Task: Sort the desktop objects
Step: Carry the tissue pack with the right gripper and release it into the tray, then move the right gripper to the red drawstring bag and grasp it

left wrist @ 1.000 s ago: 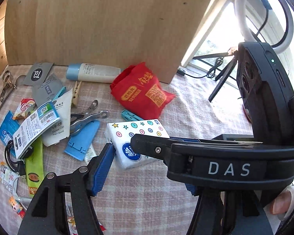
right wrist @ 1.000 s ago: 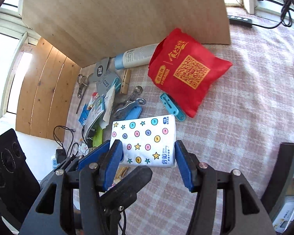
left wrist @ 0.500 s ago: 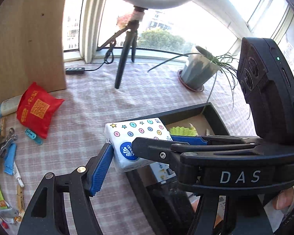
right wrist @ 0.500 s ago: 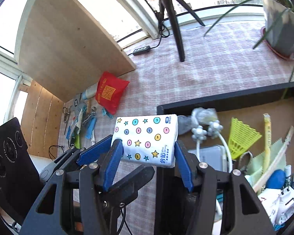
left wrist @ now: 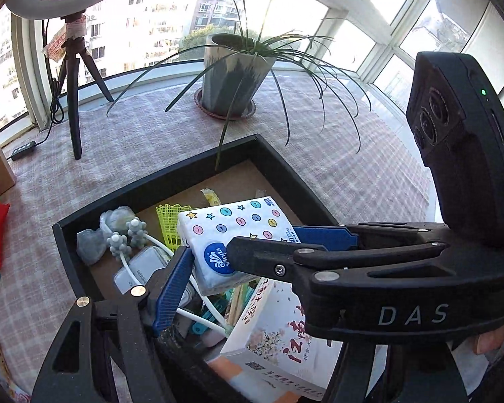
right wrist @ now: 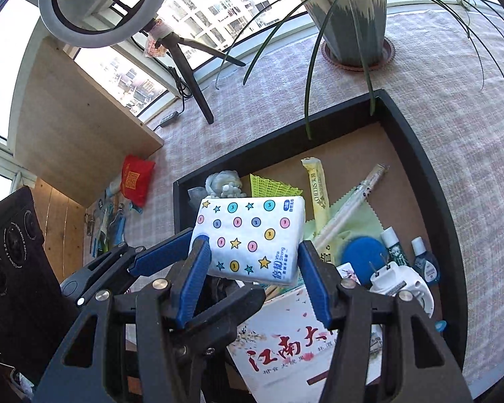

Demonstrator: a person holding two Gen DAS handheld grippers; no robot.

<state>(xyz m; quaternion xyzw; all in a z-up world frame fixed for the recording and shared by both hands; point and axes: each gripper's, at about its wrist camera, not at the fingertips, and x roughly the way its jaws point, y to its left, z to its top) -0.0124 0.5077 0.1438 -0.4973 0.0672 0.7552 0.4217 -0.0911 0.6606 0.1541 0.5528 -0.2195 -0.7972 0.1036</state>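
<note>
A white tissue pack printed with stars and coloured dots is held in the air over the black tray. My right gripper is shut on its two sides. My left gripper is shut on the same pack, with one blue pad at its near corner and the other finger hidden behind the right gripper's black body. The tray holds a yellow mesh piece, a white cable with grey knobs, a charger, small bottles and a flowered box.
A potted plant with long leaves stands beyond the tray, its leaves hanging over the tray's far rim. A ring light on a tripod stands at the back left. A red pouch and loose clutter lie left, by a wooden board.
Both grippers have carried the tissue pack from over the clutter by the red pouch to over the black tray. The grip on the pack has not changed.
</note>
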